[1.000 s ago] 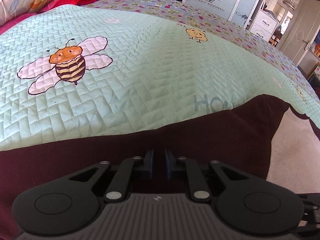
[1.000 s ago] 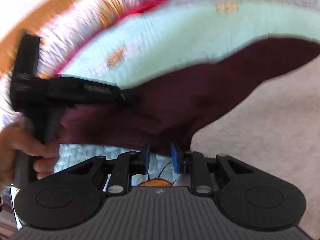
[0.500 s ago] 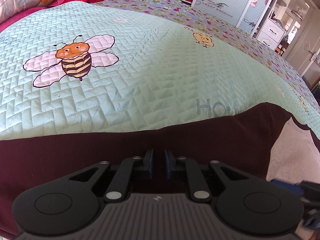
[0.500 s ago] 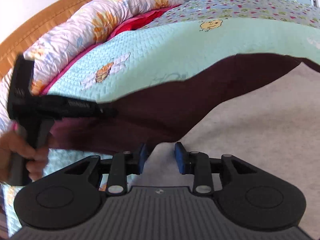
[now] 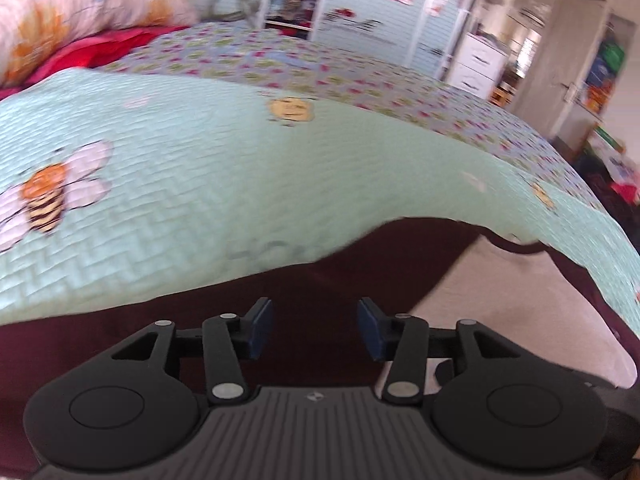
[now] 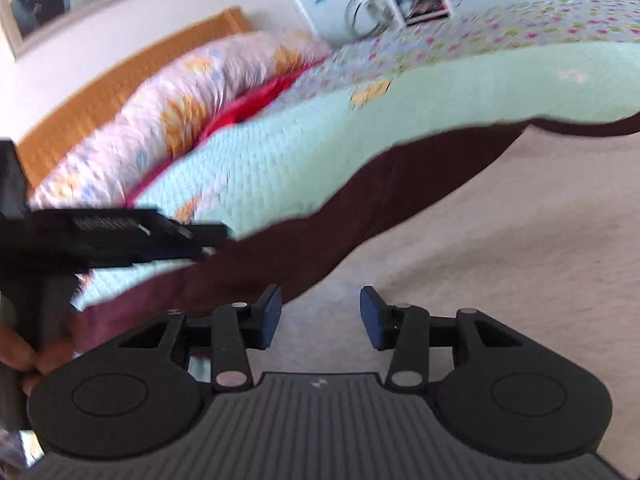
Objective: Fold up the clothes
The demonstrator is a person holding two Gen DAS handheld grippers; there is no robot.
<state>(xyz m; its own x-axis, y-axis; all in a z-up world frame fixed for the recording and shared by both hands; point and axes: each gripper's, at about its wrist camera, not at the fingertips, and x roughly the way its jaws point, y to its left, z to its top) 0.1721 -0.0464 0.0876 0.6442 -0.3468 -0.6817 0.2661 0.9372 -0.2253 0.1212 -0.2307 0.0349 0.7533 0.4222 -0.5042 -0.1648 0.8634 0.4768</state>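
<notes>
Maroon garment [image 5: 120, 344] lies spread on the mint quilt [image 5: 208, 216], with a beige panel [image 5: 520, 312] showing at 3 o'clock in my left view. My left tongs [image 5: 315, 330] are opening; the blue pads [image 5: 259, 326] stand apart over the maroon cloth, pressing nothing. In the right view the left tool enters from 9 o'clock, my hand [image 6: 20, 360] on its grip. My right tongs [image 6: 320, 316] are opening too, pads clear, only beige fabric beneath them.

Judgement: one fold looks laid down and released; further folds and squaring remain.

Surface: quilted bedspread with a bee motif [image 5: 48, 196] at 9 o'clock, floral sheet [image 5: 320, 68] beyond. Room: flowered pillow [image 6: 192, 120] and orange headboard [image 6: 120, 96] at 10 o'clock, white drawers [image 5: 480, 64] at 1 o'clock.
</notes>
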